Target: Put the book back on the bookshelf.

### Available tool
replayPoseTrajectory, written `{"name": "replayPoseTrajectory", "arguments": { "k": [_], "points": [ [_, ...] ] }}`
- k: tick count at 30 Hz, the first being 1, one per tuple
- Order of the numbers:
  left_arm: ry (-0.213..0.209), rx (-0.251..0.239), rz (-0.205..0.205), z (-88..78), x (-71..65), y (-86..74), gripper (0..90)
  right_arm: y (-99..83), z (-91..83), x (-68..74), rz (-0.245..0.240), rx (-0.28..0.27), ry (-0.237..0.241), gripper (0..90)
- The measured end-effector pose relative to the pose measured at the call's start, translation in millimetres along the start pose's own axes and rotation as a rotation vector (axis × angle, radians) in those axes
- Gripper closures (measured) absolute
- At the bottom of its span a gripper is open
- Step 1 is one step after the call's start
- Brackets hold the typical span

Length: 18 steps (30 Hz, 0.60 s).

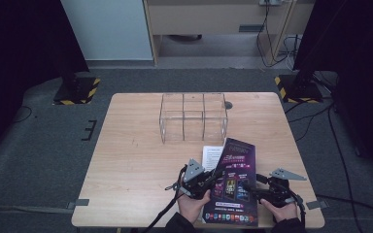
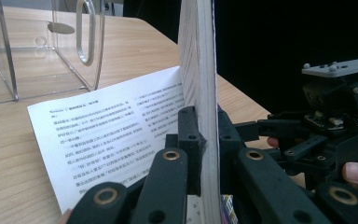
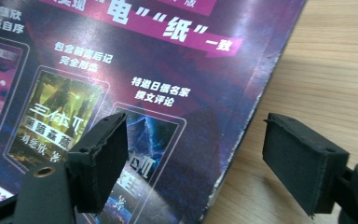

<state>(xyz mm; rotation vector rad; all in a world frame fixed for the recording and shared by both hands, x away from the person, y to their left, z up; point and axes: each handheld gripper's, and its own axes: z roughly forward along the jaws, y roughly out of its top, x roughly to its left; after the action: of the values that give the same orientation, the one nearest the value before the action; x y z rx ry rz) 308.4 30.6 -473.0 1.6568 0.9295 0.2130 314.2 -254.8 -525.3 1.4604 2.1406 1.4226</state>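
A thick book with a dark purple cover [image 1: 235, 179] lies near the table's front edge, its left side raised. My left gripper [image 1: 217, 175] is shut on that raised edge; in the left gripper view the black jaws [image 2: 205, 135] clamp the white page block [image 2: 200, 70]. One printed white page [image 2: 107, 135] lies flat on the table beside it. My right gripper [image 1: 249, 187] is at the book's right side. Its jaws [image 3: 196, 158] stand open, one over the cover [image 3: 144, 70] and one over bare wood, with nothing pressed between them.
A clear plastic box [image 1: 193, 118] with dividers stands at the middle back of the wooden table [image 1: 131, 160], just beyond the white page [image 1: 212, 156]. The person's hands hold both grippers at the front edge. Black stands and cables are on the floor around the table.
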Motion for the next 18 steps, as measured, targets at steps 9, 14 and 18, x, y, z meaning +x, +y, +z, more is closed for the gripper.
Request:
{"name": "replayPoseTrajectory", "arguments": {
  "k": [9, 14, 18],
  "points": [
    [-0.012, -0.019, 0.013, -3.1, -1.0, 1.7, 84.7, 1.5, 11.1, -2.1, 0.02, 0.004, 0.125, 20.6],
    [-0.019, -0.028, 0.019, -4.1, -1.4, 2.1, 84.7, 0.9, 16.1, -6.0, 0.062, 0.017, 0.188, 20.3],
    [-0.019, -0.03, 0.02, -3.3, -1.7, 1.4, 84.7, 0.2, 19.2, -7.6, 0.088, 0.035, 0.221, 22.1]
  ]
}}
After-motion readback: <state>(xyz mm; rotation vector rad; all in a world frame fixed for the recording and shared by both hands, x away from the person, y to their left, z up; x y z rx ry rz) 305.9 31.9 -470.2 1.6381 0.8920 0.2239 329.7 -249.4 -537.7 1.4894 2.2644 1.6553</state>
